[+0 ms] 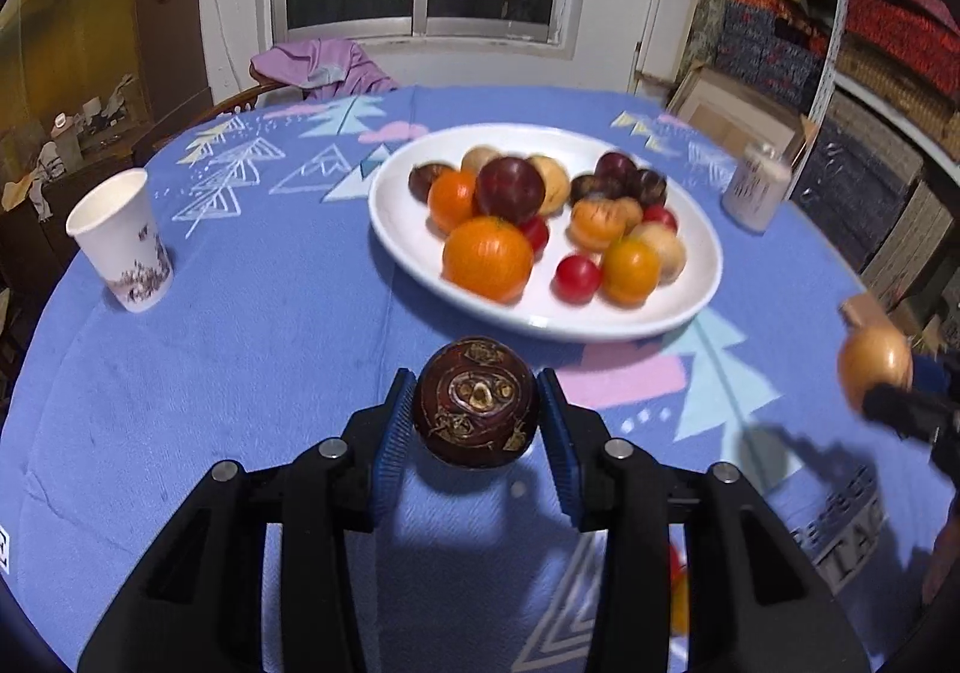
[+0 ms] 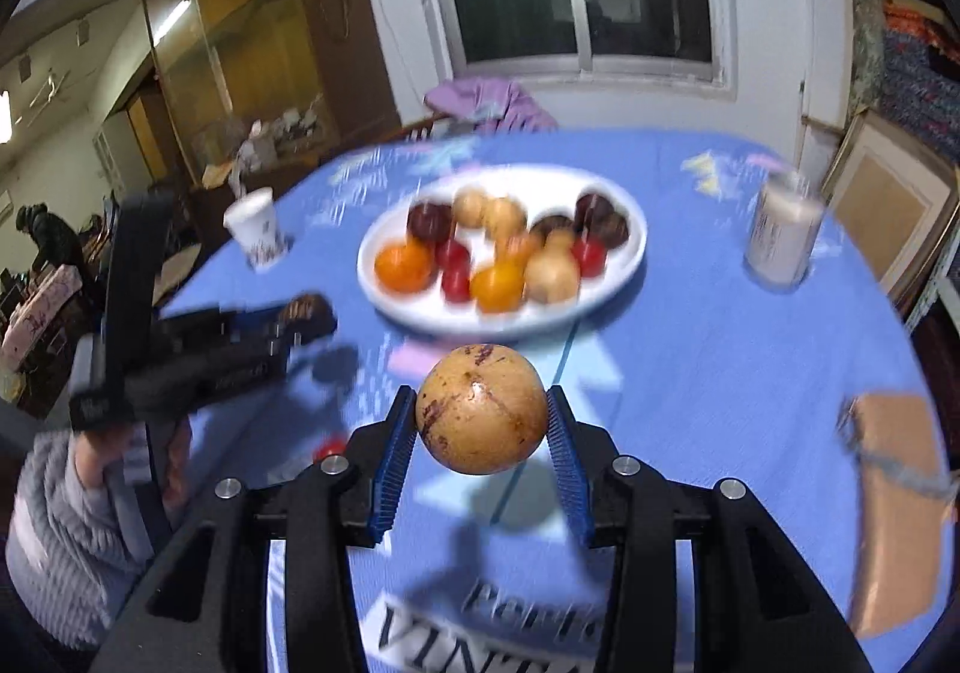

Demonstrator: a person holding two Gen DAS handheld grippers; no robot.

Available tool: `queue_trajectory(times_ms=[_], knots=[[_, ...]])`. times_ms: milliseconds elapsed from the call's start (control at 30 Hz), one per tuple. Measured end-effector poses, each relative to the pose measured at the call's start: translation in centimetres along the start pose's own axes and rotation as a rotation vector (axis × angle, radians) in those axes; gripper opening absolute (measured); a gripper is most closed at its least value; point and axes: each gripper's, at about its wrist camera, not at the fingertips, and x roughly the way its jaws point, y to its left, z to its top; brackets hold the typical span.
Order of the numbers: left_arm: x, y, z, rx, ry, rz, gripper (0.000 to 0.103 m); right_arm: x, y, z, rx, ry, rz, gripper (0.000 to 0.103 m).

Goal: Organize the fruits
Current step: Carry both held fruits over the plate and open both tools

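Above blue cloth: left claw (image 1: 477, 403) clamps glossy dark-brown round fruit (image 1: 475, 403); right claw (image 2: 481, 412) clamps speckled tan round fruit (image 2: 481, 409).

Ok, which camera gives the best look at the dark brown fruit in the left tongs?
The left wrist view: the dark brown fruit sits sharp and close between the left tongs. The right wrist view shows it only as a blurred, partly hidden shape.

Both wrist views look forward, close over the table, sharing the plate (image 1: 540, 322) (window behind).
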Motion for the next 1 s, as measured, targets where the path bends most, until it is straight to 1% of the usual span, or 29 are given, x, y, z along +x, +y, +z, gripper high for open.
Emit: queue_trajectory(times_ms=[133,167,233,300,367,467,600,667,800,900,1000], knots=[[-0.6,-1.5,3.2,0.009,-0.029,-0.027,0.041,-1.2,-0.6,5.4,0.035,-0.097,0.008,0.044],[-0.4,-2.0,3.8,0.014,-0.031,-0.033,0.041,-1.2,-0.8,7.0,0.052,-0.122,0.014,0.044],[0.3,-3.2,5.2,0.027,-0.035,-0.046,0.041,-0.5,-1.2,9.1,0.080,-0.148,0.018,0.044],[1.8,-4.3,5.9,0.031,-0.024,-0.052,0.041,0.9,-1.6,10.4,0.101,-0.152,0.006,0.044],[3.4,-5.2,6.2,0.044,-0.004,-0.046,0.041,3.6,-2.0,11.2,0.124,-0.121,0.000,0.044],[5.8,-5.8,6.6,0.051,0.022,-0.047,0.041,7.3,-2.9,11.6,0.156,-0.059,0.004,0.044],[7.9,-6.0,6.7,0.060,0.045,-0.044,0.041,12.1,-3.4,11.4,0.147,0.022,-0.021,0.044],[8.3,-5.8,7.0,0.056,0.037,-0.038,0.041,14.0,-3.6,11.3,0.144,0.048,-0.030,0.044],[8.9,-5.1,7.4,0.034,0.044,-0.059,0.041,16.5,-4.0,11.0,0.149,0.079,-0.037,0.044],[9.2,-5.0,7.5,0.042,0.038,-0.059,0.041,17.9,-4.5,10.6,0.162,0.098,-0.046,0.044],[9.3,-5.0,7.6,0.053,0.034,-0.063,0.045,18.8,-5.1,10.3,0.180,0.122,-0.045,0.045]])
